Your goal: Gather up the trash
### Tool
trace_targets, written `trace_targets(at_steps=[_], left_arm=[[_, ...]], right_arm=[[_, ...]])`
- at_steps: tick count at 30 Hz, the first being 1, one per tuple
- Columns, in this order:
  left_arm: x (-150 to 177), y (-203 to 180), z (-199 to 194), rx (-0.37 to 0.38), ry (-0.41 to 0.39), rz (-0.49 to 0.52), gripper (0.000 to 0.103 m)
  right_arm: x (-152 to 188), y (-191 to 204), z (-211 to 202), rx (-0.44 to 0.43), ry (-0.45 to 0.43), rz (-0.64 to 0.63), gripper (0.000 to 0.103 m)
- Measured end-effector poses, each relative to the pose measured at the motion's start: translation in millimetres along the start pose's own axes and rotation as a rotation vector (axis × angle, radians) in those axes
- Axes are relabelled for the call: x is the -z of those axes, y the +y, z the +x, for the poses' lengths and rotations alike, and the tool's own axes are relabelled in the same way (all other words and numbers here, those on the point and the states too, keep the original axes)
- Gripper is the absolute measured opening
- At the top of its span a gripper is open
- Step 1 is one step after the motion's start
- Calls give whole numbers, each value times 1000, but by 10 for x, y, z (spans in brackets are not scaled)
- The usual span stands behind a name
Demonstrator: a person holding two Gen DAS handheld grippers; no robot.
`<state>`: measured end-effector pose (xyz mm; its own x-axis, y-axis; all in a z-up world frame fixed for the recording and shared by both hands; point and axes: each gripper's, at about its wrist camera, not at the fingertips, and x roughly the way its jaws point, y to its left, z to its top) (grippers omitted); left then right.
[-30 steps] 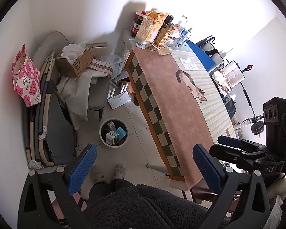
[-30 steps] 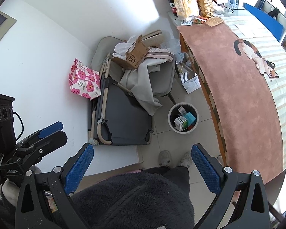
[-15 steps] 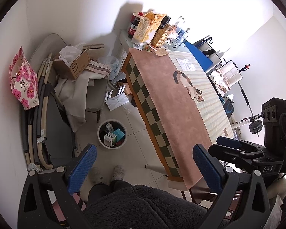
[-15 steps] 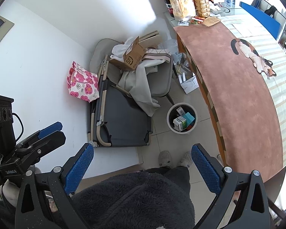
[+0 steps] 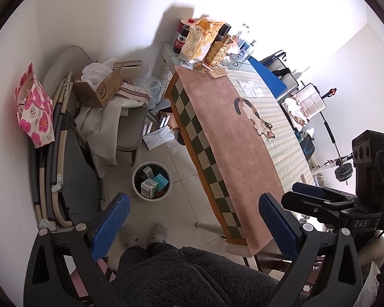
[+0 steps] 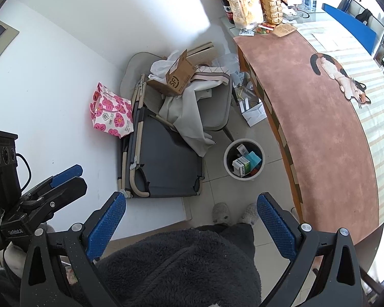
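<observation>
The room has white walls and a pale tiled floor [image 5: 181,179]. A long desk [image 5: 233,138] runs away from the cameras; it carries a pink-brown cloth with a checked border and a cat figure [image 5: 253,117] printed on its striped half. The desk surface is bare along its middle. At its far end stand a dark bottle [image 5: 183,35], a yellow snack bag [image 5: 199,39] and a gold-coloured bottle [image 6: 272,6], with small packets just beside them.

Against the wall to the left of the desk, a folded cot [image 6: 163,163] leans on edge. A grey chair [image 5: 130,128] beside it carries draped pale fabric and an open cardboard box [image 5: 102,89] stuffed with white plastic. A pink flowered paper bag [image 5: 34,110] stands against the wall.

The trash bin [image 5: 151,181], white and round, stands on the floor between the chair and the desk edge. It holds the collected trash: small cartons, among them a white box [image 6: 240,166] and a teal box [image 6: 254,160].

The left gripper [image 5: 192,220] is spread wide with nothing between its blue pads, and is held above the person's dark fleece garment and slippers. The right gripper [image 6: 190,220] is likewise spread wide and holds nothing.

White envelopes [image 5: 158,135] lie on the floor near the desk leg.
</observation>
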<state>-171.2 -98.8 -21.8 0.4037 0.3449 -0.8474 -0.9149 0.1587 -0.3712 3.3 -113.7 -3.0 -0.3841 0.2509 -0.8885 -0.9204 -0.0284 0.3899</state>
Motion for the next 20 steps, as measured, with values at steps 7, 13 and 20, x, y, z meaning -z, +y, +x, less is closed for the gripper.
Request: trace_targets(at_steps=[7, 13, 20], left_arm=[[-23, 26, -17, -2, -3, -1, 103], [-11, 39, -18, -1, -1, 0, 103], [-42, 71, -39, 4, -5, -1, 103]], right_arm=[[-23, 2, -13, -2, 1, -1, 103], [-40, 3, -19, -6, 5, 0, 103], [-22, 50, -20, -9, 7, -7, 103]])
